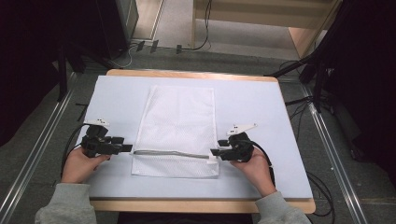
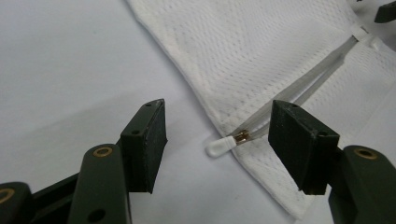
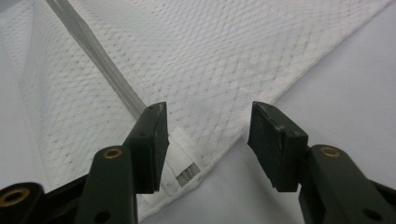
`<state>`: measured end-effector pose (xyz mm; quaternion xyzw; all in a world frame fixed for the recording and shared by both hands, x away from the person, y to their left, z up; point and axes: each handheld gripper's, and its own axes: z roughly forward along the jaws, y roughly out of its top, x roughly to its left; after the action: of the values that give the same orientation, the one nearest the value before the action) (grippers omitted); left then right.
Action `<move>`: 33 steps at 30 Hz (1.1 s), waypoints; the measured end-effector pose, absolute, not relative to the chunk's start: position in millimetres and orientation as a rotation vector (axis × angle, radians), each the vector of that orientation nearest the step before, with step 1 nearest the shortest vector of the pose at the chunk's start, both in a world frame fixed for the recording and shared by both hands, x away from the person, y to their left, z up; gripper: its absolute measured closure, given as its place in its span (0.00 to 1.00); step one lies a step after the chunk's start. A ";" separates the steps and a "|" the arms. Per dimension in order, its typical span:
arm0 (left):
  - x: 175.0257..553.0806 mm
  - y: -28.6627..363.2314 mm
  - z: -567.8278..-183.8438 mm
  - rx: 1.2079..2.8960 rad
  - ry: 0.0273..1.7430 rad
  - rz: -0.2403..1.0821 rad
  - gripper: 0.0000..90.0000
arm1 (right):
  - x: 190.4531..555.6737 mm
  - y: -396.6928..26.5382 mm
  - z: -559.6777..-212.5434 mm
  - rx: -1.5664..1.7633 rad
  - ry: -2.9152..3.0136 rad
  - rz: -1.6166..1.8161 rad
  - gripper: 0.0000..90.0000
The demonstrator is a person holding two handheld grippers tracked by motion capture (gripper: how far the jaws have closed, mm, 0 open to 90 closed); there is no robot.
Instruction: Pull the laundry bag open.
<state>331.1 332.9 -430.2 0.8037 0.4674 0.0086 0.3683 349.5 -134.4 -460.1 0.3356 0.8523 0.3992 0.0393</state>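
A white mesh laundry bag lies flat in the middle of the table, its grey zipper running across near the front end. My left gripper is open at the zipper's left end. In the left gripper view the clear zipper pull with its brass slider lies between the open jaws, untouched. My right gripper stands open at the zipper's right end. In the right gripper view its jaws straddle the bag's edge by the white end tab.
A white sheet covers the wooden table, with bare room on both sides of the bag. Cables trail off the table's right side. Dark stands and metal floor rails flank the table.
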 end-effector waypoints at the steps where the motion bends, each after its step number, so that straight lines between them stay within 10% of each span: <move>1: 331.4 334.5 -430.1 2.063 1.204 0.024 0.42 | 349.5 -135.6 -459.8 1.041 2.609 1.225 0.53; 33: 338.0 355.5 -435.1 2.001 1.326 0.088 0.38 | 367.6 -179.0 -466.1 1.269 2.449 1.190 0.43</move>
<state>338.0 355.5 -435.1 0.7767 0.5146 0.0340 0.3616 367.6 -179.0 -466.1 0.4214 0.8133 0.3952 0.0690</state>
